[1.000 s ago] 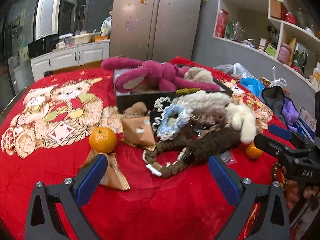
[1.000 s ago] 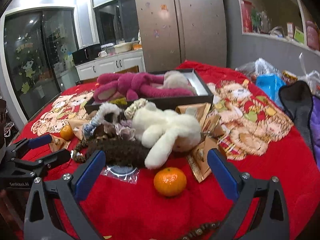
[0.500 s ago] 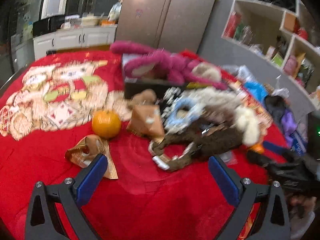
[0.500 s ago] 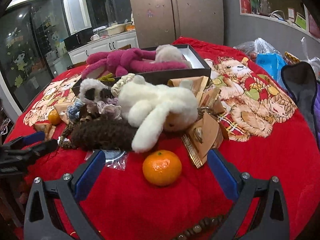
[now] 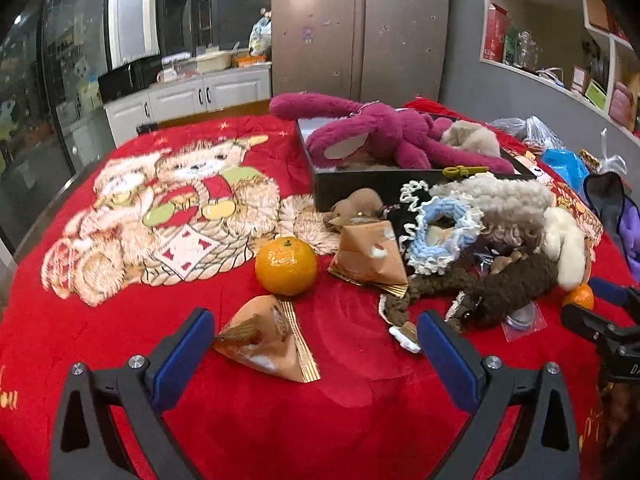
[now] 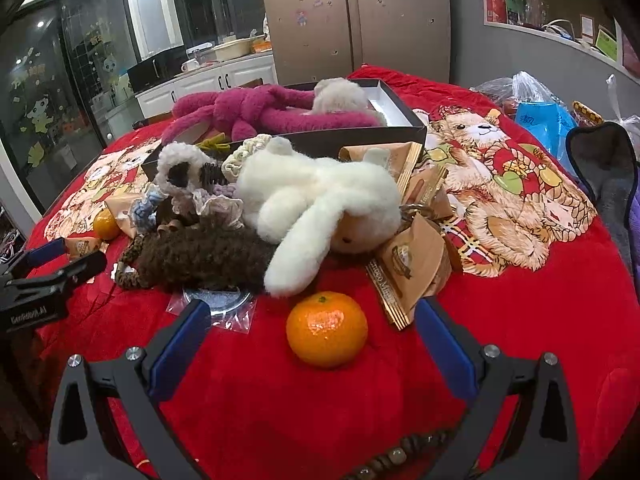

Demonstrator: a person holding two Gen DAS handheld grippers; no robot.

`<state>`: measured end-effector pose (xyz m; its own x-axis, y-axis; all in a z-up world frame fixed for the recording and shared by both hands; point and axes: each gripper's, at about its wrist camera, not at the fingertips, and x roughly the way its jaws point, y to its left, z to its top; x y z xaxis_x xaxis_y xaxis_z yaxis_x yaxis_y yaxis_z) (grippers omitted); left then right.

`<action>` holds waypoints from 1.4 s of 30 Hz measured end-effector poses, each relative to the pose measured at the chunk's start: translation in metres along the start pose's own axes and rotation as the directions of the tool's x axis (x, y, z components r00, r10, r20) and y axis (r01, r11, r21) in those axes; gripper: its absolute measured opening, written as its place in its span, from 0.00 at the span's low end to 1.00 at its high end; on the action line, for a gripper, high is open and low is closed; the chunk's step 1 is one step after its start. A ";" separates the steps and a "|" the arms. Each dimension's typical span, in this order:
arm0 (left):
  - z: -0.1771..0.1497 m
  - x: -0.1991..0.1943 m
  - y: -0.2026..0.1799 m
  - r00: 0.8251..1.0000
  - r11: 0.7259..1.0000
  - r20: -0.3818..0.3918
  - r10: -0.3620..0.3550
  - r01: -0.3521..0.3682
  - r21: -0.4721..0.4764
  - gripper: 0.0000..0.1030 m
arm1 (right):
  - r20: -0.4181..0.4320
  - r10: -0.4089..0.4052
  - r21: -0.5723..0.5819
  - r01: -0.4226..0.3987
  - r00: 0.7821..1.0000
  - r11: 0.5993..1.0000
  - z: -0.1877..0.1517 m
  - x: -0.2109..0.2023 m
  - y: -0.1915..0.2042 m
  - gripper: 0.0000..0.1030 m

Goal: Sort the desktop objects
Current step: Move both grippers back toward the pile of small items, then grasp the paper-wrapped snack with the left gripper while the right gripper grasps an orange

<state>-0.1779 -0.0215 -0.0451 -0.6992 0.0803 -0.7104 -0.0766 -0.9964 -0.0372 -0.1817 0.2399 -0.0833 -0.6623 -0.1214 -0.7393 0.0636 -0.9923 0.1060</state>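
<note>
Both tools gape, grasping nothing — left tool (image 5: 312,338) over a snack packet (image 5: 268,340), right tool (image 6: 312,328) framing a tangerine (image 6: 327,334) at lower centre.

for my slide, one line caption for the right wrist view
Open right tool faces a mandarin before a white plush rabbit on the red blanket.

We see the table (image 5: 248,432) under a red blanket (image 6: 520,340) printed with teddy bears. On the blanket lie a black box (image 5: 360,190), an orange (image 5: 286,266) with a tan triangular packet (image 5: 268,344) just in front of it, and a second packet (image 5: 368,256) just to its right. A second orange (image 6: 327,330) sits near a clear plastic bag (image 6: 218,306) and tan packets (image 6: 412,268). A brown plush (image 6: 200,256) and a white plush (image 6: 320,208) touch each other.
</note>
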 end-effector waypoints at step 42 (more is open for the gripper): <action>0.000 0.014 0.023 0.995 0.997 -0.095 -0.041 0.033 -0.076 0.29 | -0.025 0.064 0.010 -0.064 0.998 0.998 -0.002 0.000 -0.002 0.38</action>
<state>-0.1902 -0.0435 -0.0560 -0.6245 0.1175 -0.7721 -0.0455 -0.9924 -0.1142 -0.1805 0.2417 -0.0843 -0.6382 -0.1850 -0.7473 0.0983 -0.9823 0.1592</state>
